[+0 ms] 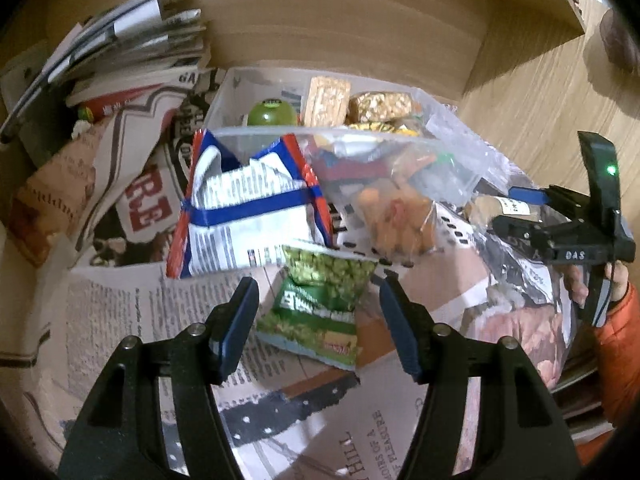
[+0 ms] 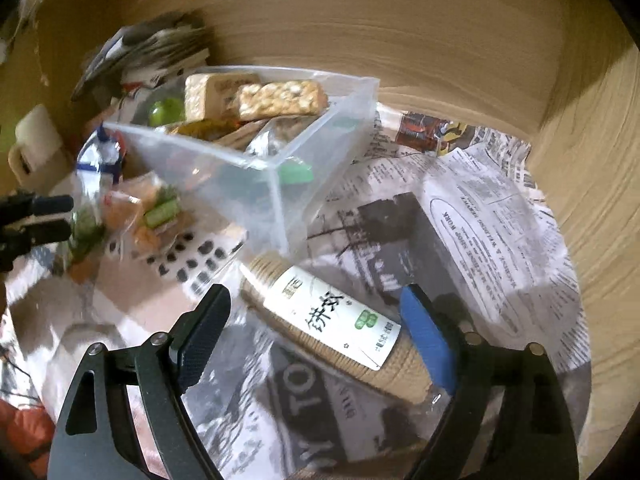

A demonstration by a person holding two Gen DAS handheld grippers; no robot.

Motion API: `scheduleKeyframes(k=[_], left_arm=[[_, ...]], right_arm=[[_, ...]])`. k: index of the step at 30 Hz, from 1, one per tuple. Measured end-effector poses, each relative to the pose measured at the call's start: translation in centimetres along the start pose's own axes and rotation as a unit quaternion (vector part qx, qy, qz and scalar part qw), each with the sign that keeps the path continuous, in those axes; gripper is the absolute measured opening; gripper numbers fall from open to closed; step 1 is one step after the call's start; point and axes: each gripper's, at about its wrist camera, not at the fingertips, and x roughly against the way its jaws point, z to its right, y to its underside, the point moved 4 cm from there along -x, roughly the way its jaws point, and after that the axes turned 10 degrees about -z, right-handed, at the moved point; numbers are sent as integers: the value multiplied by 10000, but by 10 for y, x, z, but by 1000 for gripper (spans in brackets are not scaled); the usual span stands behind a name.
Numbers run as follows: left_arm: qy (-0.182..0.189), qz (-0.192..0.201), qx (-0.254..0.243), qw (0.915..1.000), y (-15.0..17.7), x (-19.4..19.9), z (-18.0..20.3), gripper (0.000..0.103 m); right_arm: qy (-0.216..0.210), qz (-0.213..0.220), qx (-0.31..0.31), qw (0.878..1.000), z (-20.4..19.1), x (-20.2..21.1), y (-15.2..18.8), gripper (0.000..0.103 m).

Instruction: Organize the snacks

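A clear plastic bin (image 1: 228, 92) (image 2: 320, 148) holds snack bars (image 1: 326, 100) (image 2: 280, 98) and a green round item (image 1: 272, 114). A blue-white-red packet (image 1: 244, 216) leans on its front. A green pea snack packet (image 1: 320, 304) lies on the newspaper between the fingers of my open left gripper (image 1: 320, 320). My open right gripper (image 2: 320, 340) straddles a tube of round crackers with a white label (image 2: 336, 320), wrapped in clear plastic. The right gripper also shows in the left wrist view (image 1: 516, 208), beside a clear bag of mixed snacks (image 1: 400, 208).
Newspaper (image 1: 140, 320) (image 2: 480, 216) covers the wooden shelf floor. A stack of folded papers (image 1: 132, 44) sits at the back left. Wooden walls (image 2: 440, 40) close in behind and to the right. A clear bag with pinkish contents (image 1: 528, 320) lies at the right.
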Motion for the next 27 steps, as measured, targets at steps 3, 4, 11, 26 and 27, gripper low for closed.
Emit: scheduleKeyframes(k=[3, 4, 11, 26, 27], left_arm=[[56, -82, 20, 9999, 3, -6, 0, 63], [64, -98, 16, 9999, 4, -7, 0, 63], [89, -96, -3, 9999, 5, -16, 4, 63], [-64, 113, -127, 9998, 12, -13, 8, 43], [-67, 119, -144, 9998, 13, -12, 8, 42]], right_arm=[[105, -31, 78, 9999, -8, 5, 3, 88], [48, -49, 90, 9999, -11, 7, 4, 88], [35, -357, 217, 9991, -19, -5, 1, 82], [-898, -255, -471, 9945, -55, 3, 11, 37], [-860, -231, -448, 9950, -58, 3, 12, 37]])
